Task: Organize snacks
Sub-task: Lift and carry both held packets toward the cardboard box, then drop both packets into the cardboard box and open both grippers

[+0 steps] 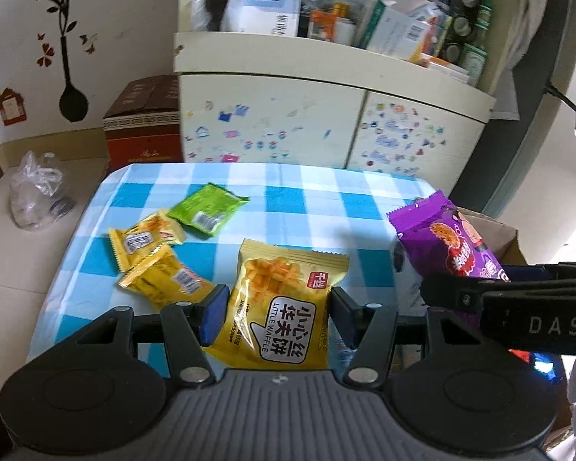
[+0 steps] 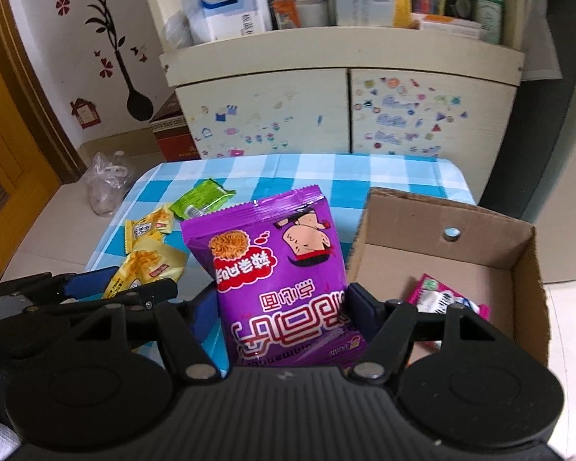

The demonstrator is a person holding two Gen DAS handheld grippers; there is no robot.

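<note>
The cardboard box (image 2: 453, 253) is seen at the right of the right wrist view, open-topped, with a pink packet (image 2: 437, 297) already lying on its floor at the near side. That is the relation that counts: the box lies just to the right of the right tongs (image 2: 284, 307), its near left wall almost level with the right pad.

A purple snack bag (image 2: 272, 265) is pinched by the right tongs, pads pressed on its two sides low down, its long axis carried upright and away from the camera, clear of the checked bench (image 2: 384, 173). A short shift rightward is probably all that is called for.

In the left wrist view a yellow waffle packet (image 1: 284, 307) is pinched in the left tongs (image 1: 274, 317), its long axis also pointed up the frame. The box edge is glimpsed far right behind the purple bag, so the right hand is judged the nearer.

Both tongs are angled steeply downward over the bench. Left behind at centre left are two small yellow packets (image 1: 149, 253) and a green packet (image 1: 207, 209).
</note>
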